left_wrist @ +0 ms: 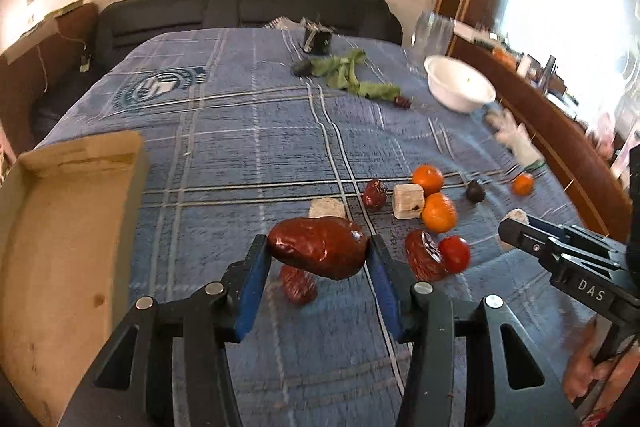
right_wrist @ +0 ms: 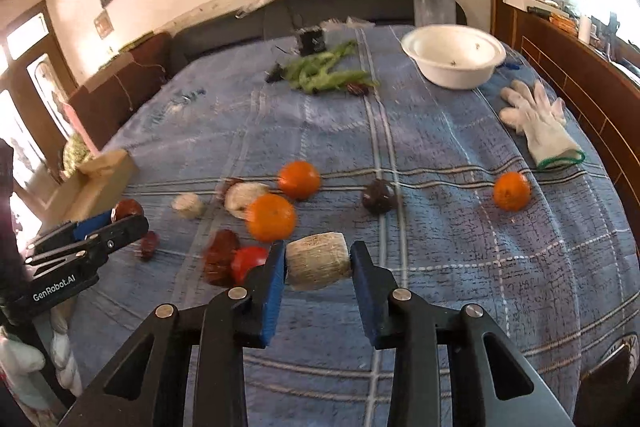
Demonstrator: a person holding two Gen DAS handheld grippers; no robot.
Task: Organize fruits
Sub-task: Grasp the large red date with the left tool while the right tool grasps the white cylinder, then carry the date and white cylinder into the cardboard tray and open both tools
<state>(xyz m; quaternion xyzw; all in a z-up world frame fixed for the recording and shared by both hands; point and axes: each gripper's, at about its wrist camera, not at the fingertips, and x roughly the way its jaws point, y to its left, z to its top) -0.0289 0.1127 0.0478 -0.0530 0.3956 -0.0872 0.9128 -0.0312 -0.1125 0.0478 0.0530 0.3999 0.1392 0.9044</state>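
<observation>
Fruits differ: left tool (left_wrist: 318, 253) clamps a date (left_wrist: 318, 253), right tool (right_wrist: 318, 261) a pale chunk (right_wrist: 316, 261)

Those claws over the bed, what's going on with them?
A person is sorting fruit scattered on a blue bedspread, with a claw in each hand. The left claw grips a big red date, lifted off the cloth. The right claw grips a pale chunk. Oranges, more dates and a tomato lie loose. A white bowl and a cardboard box wait nearby.
</observation>
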